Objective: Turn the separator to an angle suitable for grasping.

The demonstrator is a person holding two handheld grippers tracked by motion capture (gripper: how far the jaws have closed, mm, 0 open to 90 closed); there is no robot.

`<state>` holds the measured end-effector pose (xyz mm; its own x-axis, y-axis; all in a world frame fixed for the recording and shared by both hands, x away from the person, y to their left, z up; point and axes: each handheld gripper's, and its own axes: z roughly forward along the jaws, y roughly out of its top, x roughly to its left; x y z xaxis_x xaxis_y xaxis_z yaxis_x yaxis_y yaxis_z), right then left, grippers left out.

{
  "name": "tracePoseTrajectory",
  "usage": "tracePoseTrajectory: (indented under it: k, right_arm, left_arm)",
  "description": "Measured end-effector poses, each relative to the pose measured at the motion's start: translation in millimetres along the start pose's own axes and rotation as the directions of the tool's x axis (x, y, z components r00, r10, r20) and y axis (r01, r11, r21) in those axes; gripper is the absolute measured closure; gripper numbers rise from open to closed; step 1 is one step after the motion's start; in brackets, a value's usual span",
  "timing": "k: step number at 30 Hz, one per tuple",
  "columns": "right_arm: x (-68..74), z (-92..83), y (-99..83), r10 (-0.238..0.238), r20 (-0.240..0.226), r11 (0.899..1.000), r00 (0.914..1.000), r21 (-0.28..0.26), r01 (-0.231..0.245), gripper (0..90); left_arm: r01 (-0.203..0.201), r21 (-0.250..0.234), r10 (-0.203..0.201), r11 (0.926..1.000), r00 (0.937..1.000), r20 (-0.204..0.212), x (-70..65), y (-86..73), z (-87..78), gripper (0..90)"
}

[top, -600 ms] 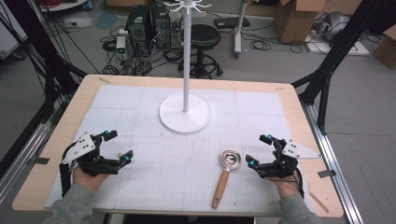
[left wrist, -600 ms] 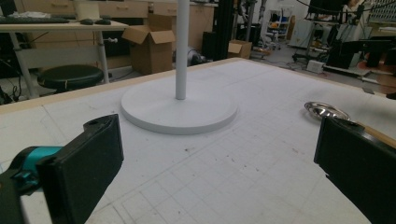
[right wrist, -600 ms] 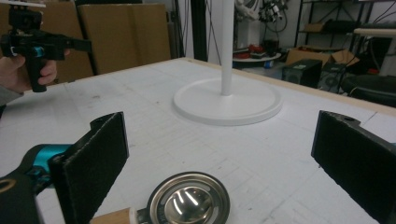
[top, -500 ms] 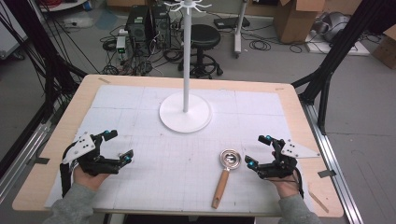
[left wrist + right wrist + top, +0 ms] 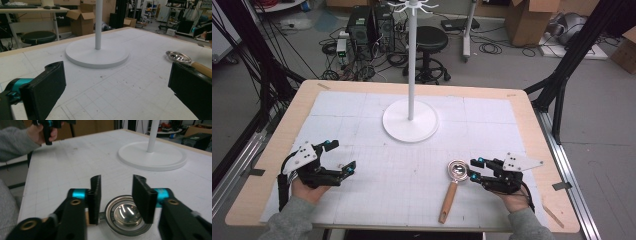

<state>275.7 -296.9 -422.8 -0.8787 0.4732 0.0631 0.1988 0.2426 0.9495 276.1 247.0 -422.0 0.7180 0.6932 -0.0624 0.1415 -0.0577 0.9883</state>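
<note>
Evidently an early stage of the work, with the pick-up not yet made. The strainer (image 5: 454,183), a small steel bowl on a wooden handle, lies flat on the white gridded mat of the bench (image 5: 532,125), its bowl toward the white stand (image 5: 410,120) and its handle toward the person's side. The right hand-held gripper (image 5: 472,167) sits low over the bowl end; in the right gripper view its jaws stand partly apart, one on each side of the steel bowl (image 5: 128,216), and the pads do not appear to press on the rim. The left hand-held gripper (image 5: 341,156) rests well apart at the left of the mat, jaws wide with nothing between them. Done so far, as judged: the right jaws are brought into line with the strainer. Left to do: close on it, lift it, and carry it, probably to the stand, whose hooks (image 5: 413,6) at the pole's top are bare.
</note>
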Motion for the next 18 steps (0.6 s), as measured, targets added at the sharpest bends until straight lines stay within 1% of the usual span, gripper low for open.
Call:
tracePoseTrajectory:
  k: [2,3,5,9,11,14,16,18]
  right_arm:
    - [2.6,3.7,0.5,-0.009,-0.02,1.0,0.9997,0.023,0.01,71.1]
    - [3.9,5.3,1.0,-0.014,-0.021,0.999,0.9997,0.033,0.015,74.8]
    - [5.9,8.1,1.8,-0.016,-0.04,0.999,0.9991,0.044,0.018,80.4]
    - [9.5,13.0,3.7,-0.013,-0.059,0.998,0.9982,0.066,0.016,88.9]
    - [10.8,15.4,3.9,-0.006,-0.069,0.997,0.9976,0.075,0.011,89.7]
    - [12.9,21.2,3.0,0.01,-0.082,0.994,0.9966,0.107,-0.001,89.7]
    - [13.7,24.6,2.4,0.001,-0.092,0.993,0.9958,0.12,0.01,89.7]
    - [14.8,29.3,2.0,0.005,-0.096,0.99,0.9953,0.141,0.009,89.7]
  left_arm:
    - [0.001,0.001,-0.001,1.0,1.0,-0.001,0.3,0.0,0.0,1.8]
    - [0.003,0.006,-0.003,1.0,1.0,0.0,0.3,-0.2,0.2,1.7]
    - [0.003,0.009,-0.003,1.0,1.0,0.0,0.2,-0.5,0.9,1.8]
    - [-0.001,0.014,0.001,0.9999,1.0,0.001,-0.4,-0.8,1.6,1.8]
    - [0.002,0.015,-0.002,0.9999,1.0,0.002,-0.2,-1.0,1.9,1.8]
    - [0.001,0.024,-0.001,0.9997,1.0,0.0,0.3,-1.4,2.5,1.8]
    - [0.001,0.023,0.0,0.9997,1.0,-0.002,0.2,-1.4,2.5,1.8]
    - [0.0,0.026,0.0,0.9997,1.0,-0.003,0.4,-1.5,2.6,1.8]
